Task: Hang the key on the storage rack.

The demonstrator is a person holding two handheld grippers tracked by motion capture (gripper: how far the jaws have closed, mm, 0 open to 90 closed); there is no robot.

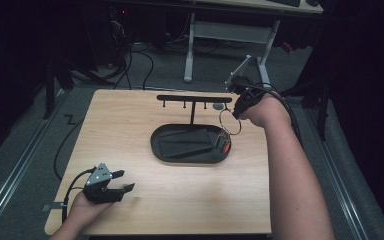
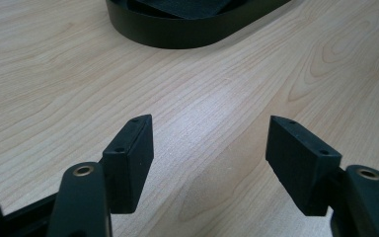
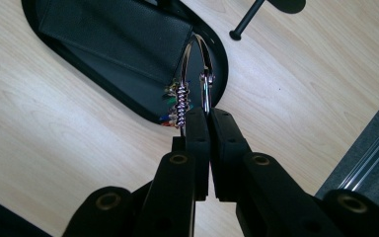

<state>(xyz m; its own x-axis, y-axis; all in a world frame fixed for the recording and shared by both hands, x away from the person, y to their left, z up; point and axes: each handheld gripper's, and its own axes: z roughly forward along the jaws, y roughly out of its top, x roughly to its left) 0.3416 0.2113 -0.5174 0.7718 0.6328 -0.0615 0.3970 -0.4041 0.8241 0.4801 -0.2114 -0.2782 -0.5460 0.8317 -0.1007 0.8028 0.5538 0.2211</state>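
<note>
Above one tray (image 1: 180, 152) — right gripper (image 1: 236, 111) clamps one key ring (image 1: 229, 121) | left gripper (image 1: 126, 181) — jaws apart

The room beyond my table (image 1: 130, 125) is nearly black; light falls from above onto the wood alone, leaving it evenly lit with a pale sheen. From my left gripper (image 2: 209, 148), a soft bright patch lies on the grain just ahead of the jaws, and faint, diffuse shadows sit beneath each pad. The near jaws are slightly soft; the tray (image 2: 187, 34) ahead is dim and featureless. From my right gripper (image 3: 208, 116), the metal ring (image 3: 197, 59) glints sharply, while the nearest jaw parts blur. The high view is grainy, with corners darkened.
</note>
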